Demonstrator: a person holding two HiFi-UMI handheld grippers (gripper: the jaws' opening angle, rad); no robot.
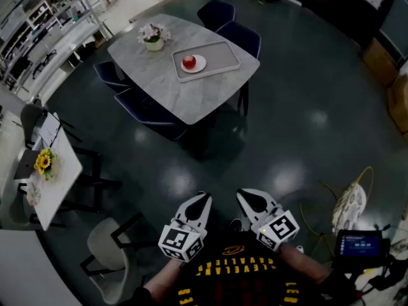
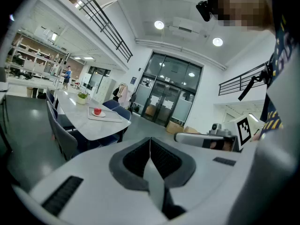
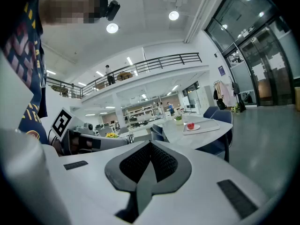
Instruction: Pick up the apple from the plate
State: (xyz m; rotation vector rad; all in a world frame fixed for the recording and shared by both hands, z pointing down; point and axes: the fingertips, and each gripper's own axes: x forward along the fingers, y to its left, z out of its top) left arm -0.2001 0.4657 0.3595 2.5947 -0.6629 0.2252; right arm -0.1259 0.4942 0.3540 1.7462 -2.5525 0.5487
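Round red apple [image 1: 189,61] sits on small white plate [image 1: 200,65]. Plate at left end of grey rectangular tray [image 1: 220,55], tray on pale marble-look table [image 1: 159,85] far ahead of me. My left gripper [image 1: 203,201]: claw pinched together, nothing between pads. My right gripper [image 1: 245,196]: same, pressed tight, empty. I hold both low, side by side, well apart from table. Pot of pale flowers [image 1: 153,37] near tray.

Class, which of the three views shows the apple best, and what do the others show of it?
The head view: it looks down on the apple, whole and red on its white plate on the tray. Both gripper views show it only as a small red spot on the distant table.
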